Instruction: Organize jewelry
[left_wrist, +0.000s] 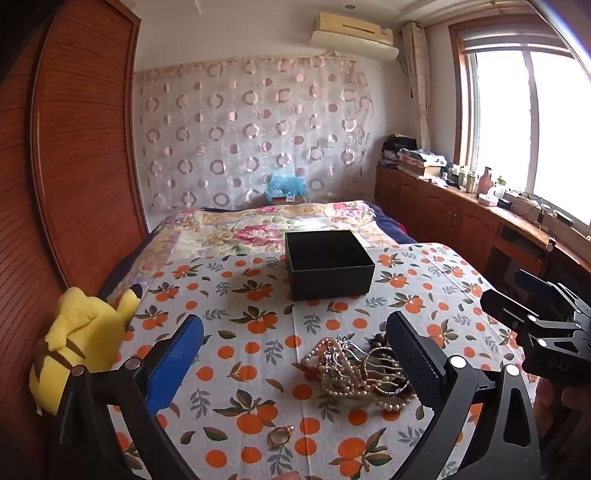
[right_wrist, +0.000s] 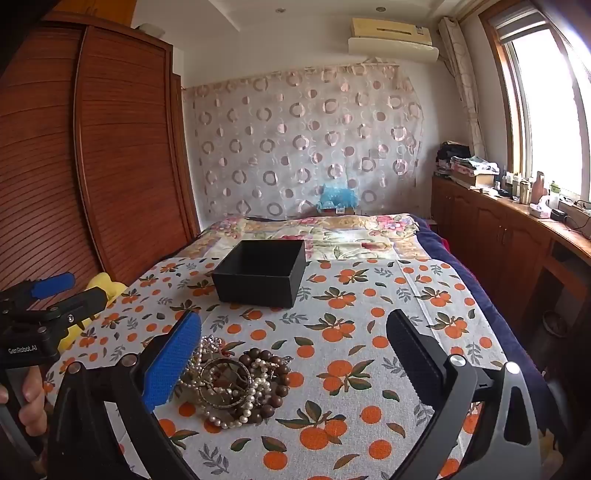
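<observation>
A tangled pile of jewelry (left_wrist: 360, 373) with pearl strands, bangles and brown wooden beads lies on the orange-patterned cloth; it also shows in the right wrist view (right_wrist: 236, 380). A small ring (left_wrist: 280, 435) lies apart, nearer me. An open, empty black box (left_wrist: 328, 264) stands beyond the pile, also in the right wrist view (right_wrist: 260, 273). My left gripper (left_wrist: 295, 332) is open above the cloth, its black finger beside the pile. My right gripper (right_wrist: 293, 330) is open, its blue finger next to the pile. Both hold nothing.
A yellow plush toy (left_wrist: 81, 343) lies at the cloth's left edge. A wooden wardrobe (left_wrist: 74, 147) stands on the left. A floral bedspread (left_wrist: 258, 225) lies beyond the box. A cluttered wooden counter (left_wrist: 480, 206) runs along the right under the window.
</observation>
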